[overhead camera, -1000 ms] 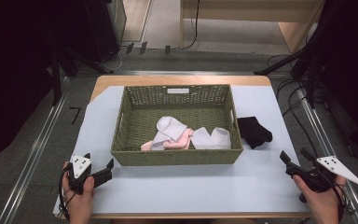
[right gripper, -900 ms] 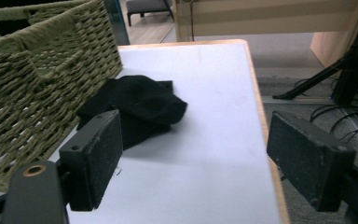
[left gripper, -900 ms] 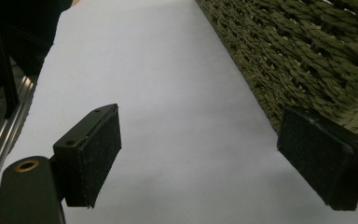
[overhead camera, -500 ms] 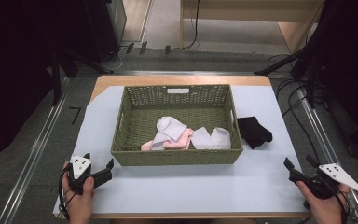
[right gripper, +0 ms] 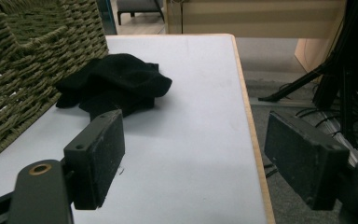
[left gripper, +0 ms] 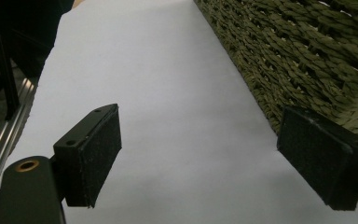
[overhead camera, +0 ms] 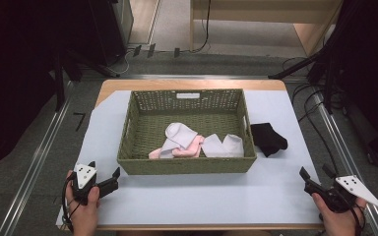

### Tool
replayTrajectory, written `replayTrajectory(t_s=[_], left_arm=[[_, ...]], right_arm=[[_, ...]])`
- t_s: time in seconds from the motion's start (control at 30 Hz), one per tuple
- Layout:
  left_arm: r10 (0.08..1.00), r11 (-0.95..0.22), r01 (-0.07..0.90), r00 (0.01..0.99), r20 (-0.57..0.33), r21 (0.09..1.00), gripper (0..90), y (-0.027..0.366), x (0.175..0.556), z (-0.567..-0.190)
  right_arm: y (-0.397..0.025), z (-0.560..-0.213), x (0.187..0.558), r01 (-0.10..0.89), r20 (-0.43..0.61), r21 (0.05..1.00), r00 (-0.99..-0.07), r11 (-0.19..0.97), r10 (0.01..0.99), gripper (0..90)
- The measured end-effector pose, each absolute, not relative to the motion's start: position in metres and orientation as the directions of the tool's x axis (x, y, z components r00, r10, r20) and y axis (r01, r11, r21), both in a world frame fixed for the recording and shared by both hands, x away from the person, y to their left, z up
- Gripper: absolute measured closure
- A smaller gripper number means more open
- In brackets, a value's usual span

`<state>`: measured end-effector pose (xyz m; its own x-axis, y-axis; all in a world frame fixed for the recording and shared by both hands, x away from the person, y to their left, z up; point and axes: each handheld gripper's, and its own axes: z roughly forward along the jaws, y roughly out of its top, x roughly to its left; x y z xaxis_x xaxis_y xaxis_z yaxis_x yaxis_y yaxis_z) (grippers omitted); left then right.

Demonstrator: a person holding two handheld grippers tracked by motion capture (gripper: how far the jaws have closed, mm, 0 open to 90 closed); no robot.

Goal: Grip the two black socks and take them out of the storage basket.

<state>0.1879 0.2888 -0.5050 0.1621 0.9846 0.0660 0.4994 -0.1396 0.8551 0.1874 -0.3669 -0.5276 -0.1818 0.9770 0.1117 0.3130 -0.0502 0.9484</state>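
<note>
While we hover at the near corners: left gripper (overhead camera: 109,177) and right gripper (overhead camera: 315,178) spread wide, holding nothing.
Black sock (overhead camera: 268,138): on the table, touching the basket (overhead camera: 184,165).
Our risk: it lies bunched, so we may pinch one layer or snag the weave.

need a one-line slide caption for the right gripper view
Open right gripper above the pale blue table, facing a crumpled black sock beside the woven olive-green basket.
</note>
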Motion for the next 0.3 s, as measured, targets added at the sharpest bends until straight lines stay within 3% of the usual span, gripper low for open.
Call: replayTrajectory(t_s=[0.3], left_arm=[[0.984, -0.139, 0.502, 0.164, 0.064, 0.854, 14.8, 0.2891, 0.1879, -0.5048]], right_arm=[[-0.3657, -0.5281, 0.1877, 0.324, 0.109, 0.945, -0.177, -0.047, 0.978, 19.7]])
